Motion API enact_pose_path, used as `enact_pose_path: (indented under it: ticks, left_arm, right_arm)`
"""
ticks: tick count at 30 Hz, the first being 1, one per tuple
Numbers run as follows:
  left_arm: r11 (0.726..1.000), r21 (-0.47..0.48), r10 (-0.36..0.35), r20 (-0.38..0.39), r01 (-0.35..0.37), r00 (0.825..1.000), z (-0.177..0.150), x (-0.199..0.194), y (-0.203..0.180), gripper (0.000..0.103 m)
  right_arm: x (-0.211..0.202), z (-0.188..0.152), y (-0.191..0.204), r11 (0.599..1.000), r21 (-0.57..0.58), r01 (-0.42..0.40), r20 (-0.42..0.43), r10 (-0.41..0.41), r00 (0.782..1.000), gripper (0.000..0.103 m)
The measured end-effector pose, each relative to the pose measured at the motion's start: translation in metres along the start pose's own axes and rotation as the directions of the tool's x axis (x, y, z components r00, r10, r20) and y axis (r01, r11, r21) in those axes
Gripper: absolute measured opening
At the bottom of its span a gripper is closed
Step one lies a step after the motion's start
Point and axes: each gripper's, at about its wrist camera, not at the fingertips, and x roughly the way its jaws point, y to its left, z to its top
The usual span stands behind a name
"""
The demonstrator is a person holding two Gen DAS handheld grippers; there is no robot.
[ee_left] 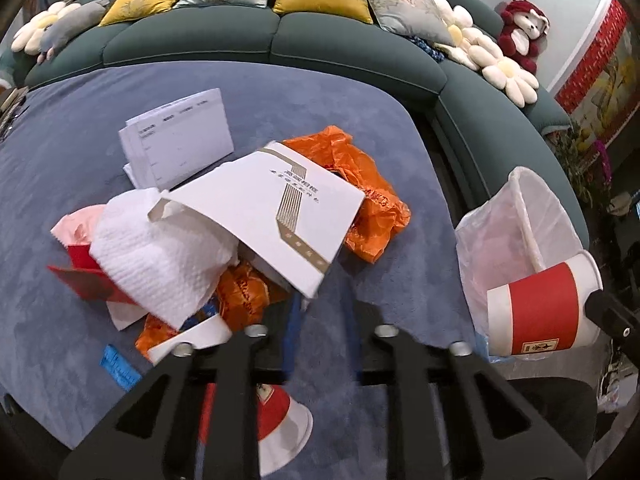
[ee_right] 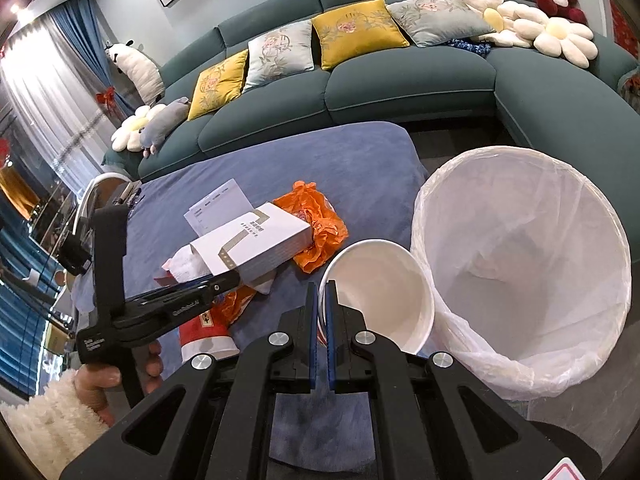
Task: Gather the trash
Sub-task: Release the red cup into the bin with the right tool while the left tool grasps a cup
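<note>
Over the blue-covered table point(ee_left: 80, 152), the left gripper point(ee_left: 320, 312) stands slightly open with nothing between its fingers, just short of the white cardboard box point(ee_left: 272, 216) on the litter pile. Seen from the right wrist, the right gripper point(ee_right: 320, 300) pinches the rim of a red-and-white paper cup point(ee_right: 380, 300), beside the white-lined trash bin point(ee_right: 520, 260).

Matt paper cup point(ee_right: 380, 304), crinkly glossy orange plastic bag point(ee_left: 360, 188), embossed paper towel point(ee_left: 160, 256), thin translucent plastic bin liner point(ee_right: 520, 272), plush blue cloth point(ee_left: 80, 152)
</note>
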Motion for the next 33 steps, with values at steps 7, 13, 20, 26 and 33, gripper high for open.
enact_pose_path:
  ticks: [7, 13, 20, 26, 33]
  left_arm:
    - [1.000, 0.011, -0.012, 0.017, 0.012, 1.000, 0.003, -0.004, -0.003, 0.005]
    - [0.999, 0.024, -0.036, 0.086, 0.034, 0.996, 0.009, -0.039, -0.019, 0.000]
    - [0.995, 0.061, -0.093, 0.152, 0.084, 0.984, 0.023, -0.079, -0.057, 0.000]
    - [0.983, 0.103, -0.165, 0.173, 0.149, 0.971, 0.033, -0.096, -0.102, 0.000]
    - [0.952, 0.173, -0.278, 0.154, 0.251, 0.948, 0.043, -0.100, -0.166, 0.000]
  right_arm:
    - [0.004, 0.001, 0.002, 1.000, 0.004, -0.004, -0.002, 0.005, 1.000, 0.004]
    - [-0.010, 0.008, 0.008, 1.000, -0.004, -0.002, 0.040, 0.002, 0.999, 0.004]
    - [-0.044, 0.019, 0.006, 1.000, 0.001, 0.011, 0.132, -0.011, 0.991, 0.004]
    - [-0.073, 0.025, -0.014, 0.998, 0.027, 0.052, 0.193, -0.056, 0.980, 0.004]
    - [-0.102, 0.027, -0.057, 0.987, 0.105, 0.124, 0.239, -0.146, 0.960, 0.004]
